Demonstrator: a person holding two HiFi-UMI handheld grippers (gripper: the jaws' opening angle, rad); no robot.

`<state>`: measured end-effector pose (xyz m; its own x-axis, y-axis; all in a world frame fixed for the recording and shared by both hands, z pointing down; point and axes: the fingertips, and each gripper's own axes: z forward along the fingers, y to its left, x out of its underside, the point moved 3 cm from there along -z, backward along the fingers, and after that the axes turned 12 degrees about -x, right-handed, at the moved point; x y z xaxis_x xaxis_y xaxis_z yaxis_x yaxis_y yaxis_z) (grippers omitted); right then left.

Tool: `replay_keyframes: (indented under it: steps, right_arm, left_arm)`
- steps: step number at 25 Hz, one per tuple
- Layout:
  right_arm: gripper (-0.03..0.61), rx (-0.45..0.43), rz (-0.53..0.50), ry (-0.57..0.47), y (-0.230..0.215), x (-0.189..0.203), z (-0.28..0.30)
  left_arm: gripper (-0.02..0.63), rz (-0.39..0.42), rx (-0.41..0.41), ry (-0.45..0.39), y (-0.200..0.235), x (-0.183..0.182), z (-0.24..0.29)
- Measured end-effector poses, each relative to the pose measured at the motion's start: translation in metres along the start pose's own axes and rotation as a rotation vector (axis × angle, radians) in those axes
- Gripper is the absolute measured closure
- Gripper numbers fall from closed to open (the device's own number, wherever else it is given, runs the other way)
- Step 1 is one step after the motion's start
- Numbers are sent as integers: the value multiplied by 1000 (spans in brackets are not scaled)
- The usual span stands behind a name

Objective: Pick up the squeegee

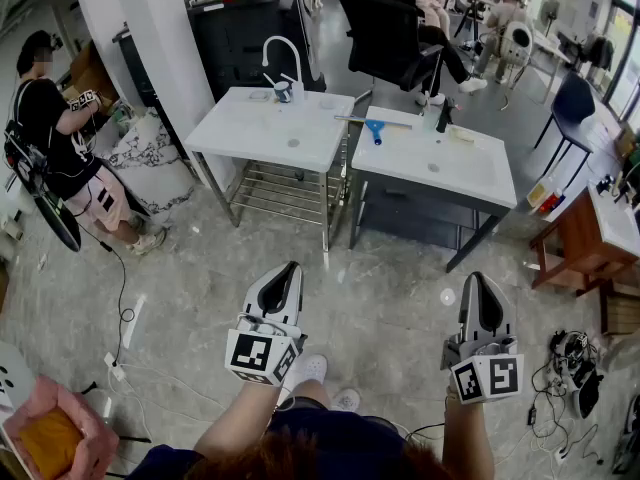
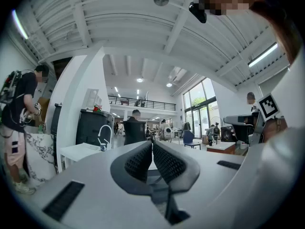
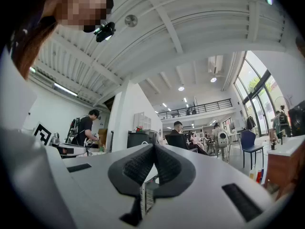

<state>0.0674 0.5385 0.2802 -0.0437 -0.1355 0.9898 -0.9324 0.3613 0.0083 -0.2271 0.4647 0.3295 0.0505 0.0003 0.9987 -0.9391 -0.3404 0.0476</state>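
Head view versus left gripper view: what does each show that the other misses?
Head view only: the squeegee lying on the right sink table, and floor cables. Left gripper view only: the ceiling, a mezzanine railing, and a close look at the left gripper, jaws shut, empty. Both: the white faucet and the standing person at left.

**Head view:** high, facing forward and steeply down. The left gripper (image 1: 292, 267) and right gripper (image 1: 484, 277) sit near, in the lower frame; the sink worktop (image 1: 240, 128) lies far, upper centre.

**Left and right gripper views:** low, roughly level, each looking along its own jaws.

All three views share the black cabinet (image 1: 245, 28) and the occupied black chair (image 1: 385, 33).
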Motion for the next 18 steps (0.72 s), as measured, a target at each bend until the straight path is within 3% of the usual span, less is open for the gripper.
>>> replay_keyframes:
  steps: [11, 18]
  right_arm:
    - [563, -29, 63, -25, -10, 3, -1]
    - [563, -49, 61, -21, -27, 9, 36]
  left_arm:
    - [588, -18, 4, -8, -11, 2, 2]
    - [588, -32, -3, 0, -1, 10, 46]
